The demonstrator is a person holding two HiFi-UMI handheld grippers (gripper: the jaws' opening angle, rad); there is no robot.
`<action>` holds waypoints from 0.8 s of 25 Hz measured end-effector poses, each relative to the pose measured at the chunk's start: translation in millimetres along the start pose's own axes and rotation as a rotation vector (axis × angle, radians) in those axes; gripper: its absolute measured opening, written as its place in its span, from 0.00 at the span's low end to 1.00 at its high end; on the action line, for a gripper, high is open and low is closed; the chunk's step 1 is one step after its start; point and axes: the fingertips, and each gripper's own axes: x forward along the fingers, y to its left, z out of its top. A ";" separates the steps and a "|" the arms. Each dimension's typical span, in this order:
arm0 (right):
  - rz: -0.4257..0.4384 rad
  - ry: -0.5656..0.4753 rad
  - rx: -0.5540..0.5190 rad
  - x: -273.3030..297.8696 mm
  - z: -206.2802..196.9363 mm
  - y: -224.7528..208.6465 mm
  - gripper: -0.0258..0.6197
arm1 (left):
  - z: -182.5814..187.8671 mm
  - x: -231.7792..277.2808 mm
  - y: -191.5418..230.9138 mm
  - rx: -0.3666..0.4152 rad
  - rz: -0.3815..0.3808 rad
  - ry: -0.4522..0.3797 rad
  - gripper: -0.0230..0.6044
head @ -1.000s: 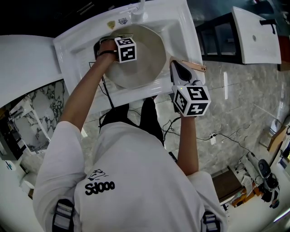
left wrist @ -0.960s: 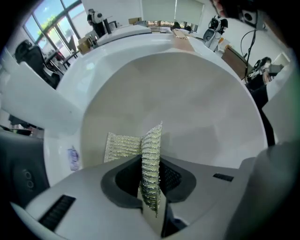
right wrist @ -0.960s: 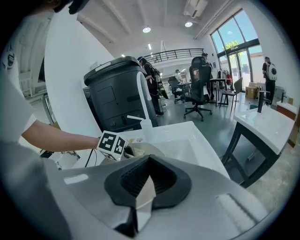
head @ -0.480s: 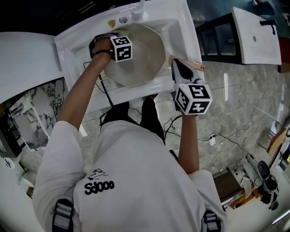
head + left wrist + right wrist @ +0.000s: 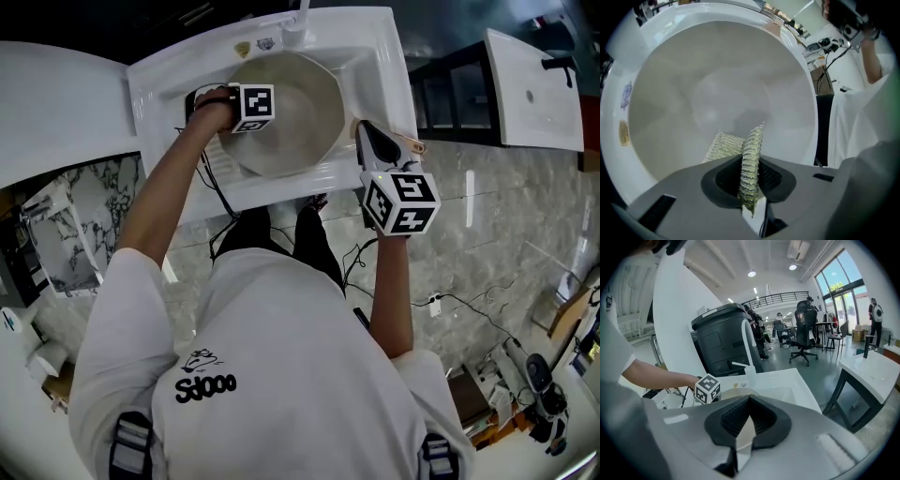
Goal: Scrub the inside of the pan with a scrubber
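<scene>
My left gripper [image 5: 751, 161] is clamped tight on a metal mesh scrubber [image 5: 751, 140]. The jaws pinch its folded middle, and a flat flap of mesh fans out toward 10 o'clock. The scrubber is down inside the pan [image 5: 717, 93], low on the wall nearest me. I cannot tell whether the flap actually presses on the surface. The pan's pale cream interior fills most of the left gripper view.

My right gripper [image 5: 749, 401] is closed on a thin pale edge that runs up between its pads. From the head view this is the pan's handle [image 5: 412, 142], copper-coloured and sticking out at about 4 o'clock from the bowl.

From above, the left gripper's marker cube [image 5: 255, 106] sits over the pan's 9 o'clock side. The pan rests in the basin of a white sink [image 5: 380, 66], with the tap [image 5: 298, 21] at 12 o'clock.

Beyond the sink, the right gripper view shows a black bin [image 5: 723, 341] at roughly 11 o'clock. An office chair [image 5: 806, 329] stands farther off at 1 o'clock. Cables trail across the marble floor [image 5: 506, 225] on my right.
</scene>
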 end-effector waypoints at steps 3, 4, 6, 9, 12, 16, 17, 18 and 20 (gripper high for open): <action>0.026 -0.006 -0.009 -1.7 3.9 -0.1 0.05 | 1.1 2.4 -21.2 -0.059 -0.115 -0.012 0.14; 0.037 -0.008 -0.012 -2.4 5.2 0.5 0.05 | 1.6 2.7 -30.5 -0.070 -0.156 -0.014 0.14; 0.062 -0.011 -0.020 -4.1 6.8 1.8 0.05 | 5.0 2.9 -50.3 -0.085 -0.236 -0.031 0.13; 0.096 -0.009 -0.042 -6.4 6.4 5.0 0.05 | 16.7 0.3 -71.2 -0.117 -0.312 -0.121 0.13; 0.114 -0.009 -0.063 -9.8 5.6 7.0 0.05 | 37.8 -8.4 -90.4 -0.163 -0.408 -0.271 0.13; 0.105 -0.016 -0.051 -17.7 6.8 6.7 0.05 | 67.6 -20.5 -105.7 -0.182 -0.437 -0.475 0.13; 0.098 -0.022 -0.050 -21.2 8.3 7.8 0.05 | 75.1 -29.0 -106.1 -0.185 -0.413 -0.562 0.13; 0.089 -0.032 -0.054 -24.4 11.3 9.0 0.05 | 81.2 -41.7 -104.4 -0.193 -0.378 -0.668 0.13; 0.068 -0.060 -0.064 -29.1 22.4 9.6 0.05 | 86.6 -77.4 -97.7 -0.221 -0.288 -0.900 0.13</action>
